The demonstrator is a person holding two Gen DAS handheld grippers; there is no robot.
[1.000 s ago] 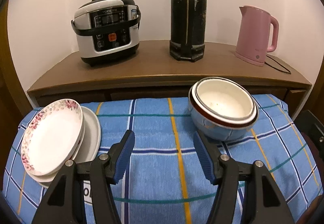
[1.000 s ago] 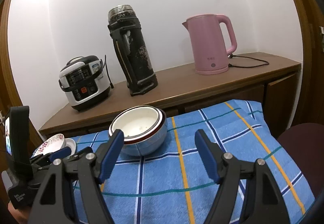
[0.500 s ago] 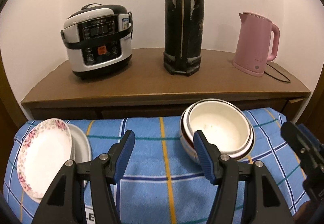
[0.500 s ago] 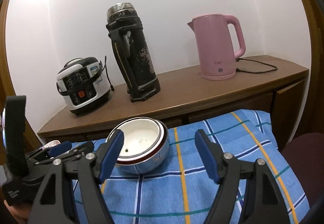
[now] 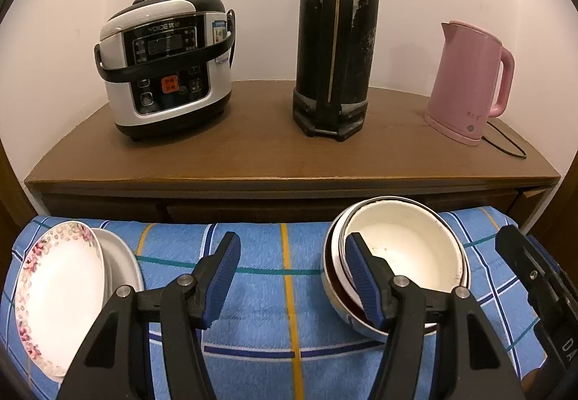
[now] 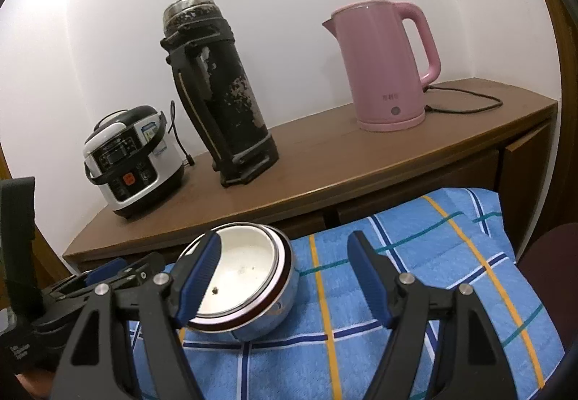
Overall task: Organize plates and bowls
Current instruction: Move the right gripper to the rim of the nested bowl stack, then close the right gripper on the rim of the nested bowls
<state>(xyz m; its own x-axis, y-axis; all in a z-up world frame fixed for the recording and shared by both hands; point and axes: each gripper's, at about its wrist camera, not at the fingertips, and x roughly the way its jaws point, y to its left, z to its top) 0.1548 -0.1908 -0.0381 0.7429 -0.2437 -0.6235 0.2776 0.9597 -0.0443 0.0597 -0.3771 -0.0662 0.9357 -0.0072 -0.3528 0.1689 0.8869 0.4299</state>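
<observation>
**Both grippers spread wide beside the nested bowls**

Left wrist view: the left gripper (image 5: 290, 266) hangs with its jaws wide apart, holding nothing, above the blue checked cloth (image 5: 260, 255). The stacked bowls (image 5: 408, 255) sit at 3 o'clock, behind its right finger. The stacked plates (image 5: 61, 288) lie at 9 o'clock.

Right wrist view: the right gripper (image 6: 285, 273) is likewise spread and empty. The bowls (image 6: 249, 277) sit at 9 o'clock, partly behind its left finger.

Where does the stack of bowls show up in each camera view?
Left wrist: stack of bowls lower right, on the blue plaid cloth.
Right wrist: stack of bowls lower centre-left, same cloth.
Shared landmark: the pink kettle on the wooden cabinet behind.
</observation>
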